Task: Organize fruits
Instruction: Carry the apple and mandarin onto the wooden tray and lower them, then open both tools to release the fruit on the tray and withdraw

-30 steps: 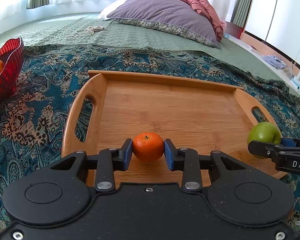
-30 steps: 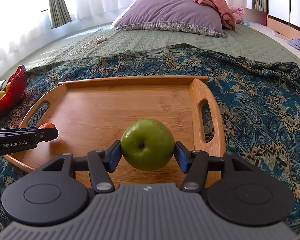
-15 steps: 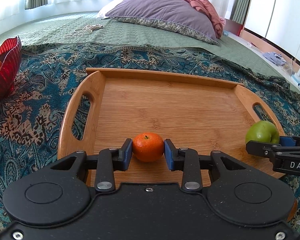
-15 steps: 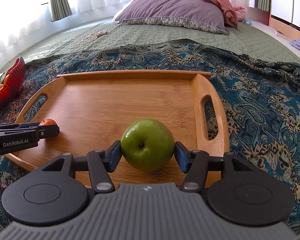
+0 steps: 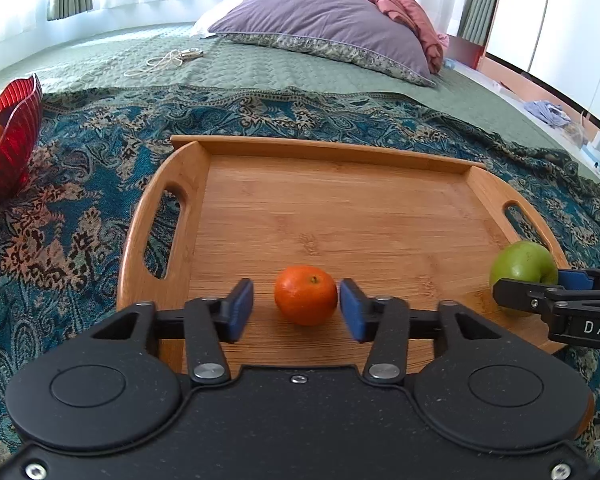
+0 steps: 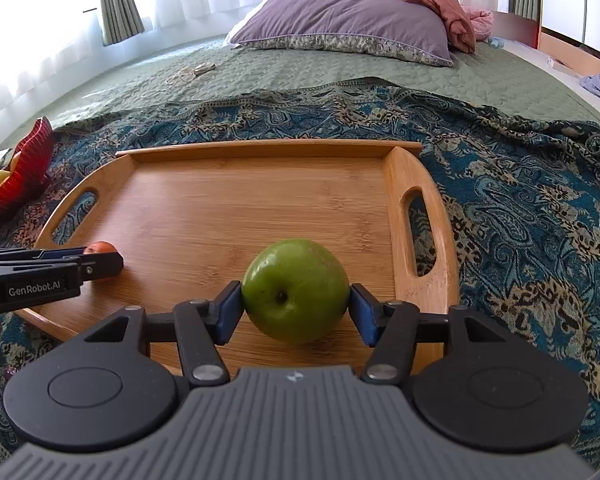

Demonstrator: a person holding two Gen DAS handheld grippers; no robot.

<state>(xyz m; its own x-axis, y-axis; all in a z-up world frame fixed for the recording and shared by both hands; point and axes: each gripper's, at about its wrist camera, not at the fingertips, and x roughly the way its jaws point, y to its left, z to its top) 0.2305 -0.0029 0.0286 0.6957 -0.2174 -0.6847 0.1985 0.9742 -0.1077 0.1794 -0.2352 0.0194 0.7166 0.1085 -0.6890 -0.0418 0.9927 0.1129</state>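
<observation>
So the mandarin (image 5: 305,301) is sat on the wooden tray (image 5: 340,216) near its front edge, right between the blue pads (image 5: 240,308) of the left gripper (image 5: 296,309), which is spread open with a gap seen on both sides of the fruit. Over on the right side of the tray, the green apple (image 6: 296,290) is framed by the right gripper (image 6: 296,312); its pads look pressed against the apple, so it's clamped. A red bowl (image 5: 8,136) with more fruit is parked off to the left on the patterned blanket (image 5: 80,184). A purple pillow (image 5: 324,36) is seen further back.
</observation>
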